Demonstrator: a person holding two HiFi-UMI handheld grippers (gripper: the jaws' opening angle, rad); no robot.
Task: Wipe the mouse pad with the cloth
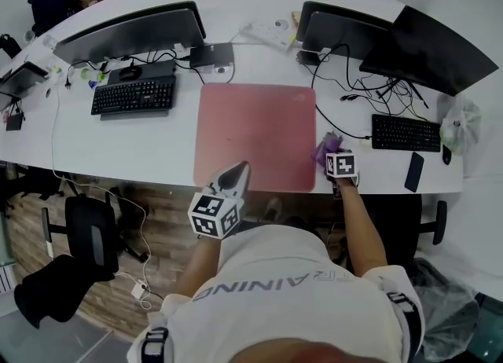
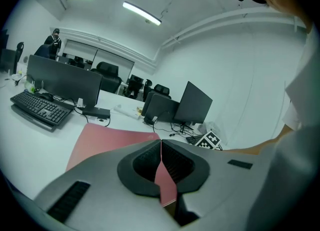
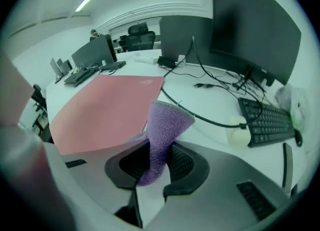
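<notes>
The pink mouse pad [image 1: 255,135] lies flat in the middle of the white desk [image 1: 126,145]. My right gripper [image 1: 336,162] hovers at the pad's front right corner, shut on a purple cloth [image 1: 324,152]. In the right gripper view the cloth [image 3: 167,120] stands up between the jaws of that gripper [image 3: 159,147], with the pad [image 3: 105,105] to the left. My left gripper [image 1: 236,174] sits over the pad's front edge. Its jaws [image 2: 161,144] meet at the tips with nothing between them, and the pad [image 2: 110,142] shows beyond.
A black keyboard [image 1: 134,96] and monitor [image 1: 130,33] stand to the left of the pad. To its right are another keyboard [image 1: 405,133], loose cables [image 1: 354,90], a phone [image 1: 414,171] and a white mouse [image 3: 237,130]. Two more monitors [image 1: 393,35] stand behind.
</notes>
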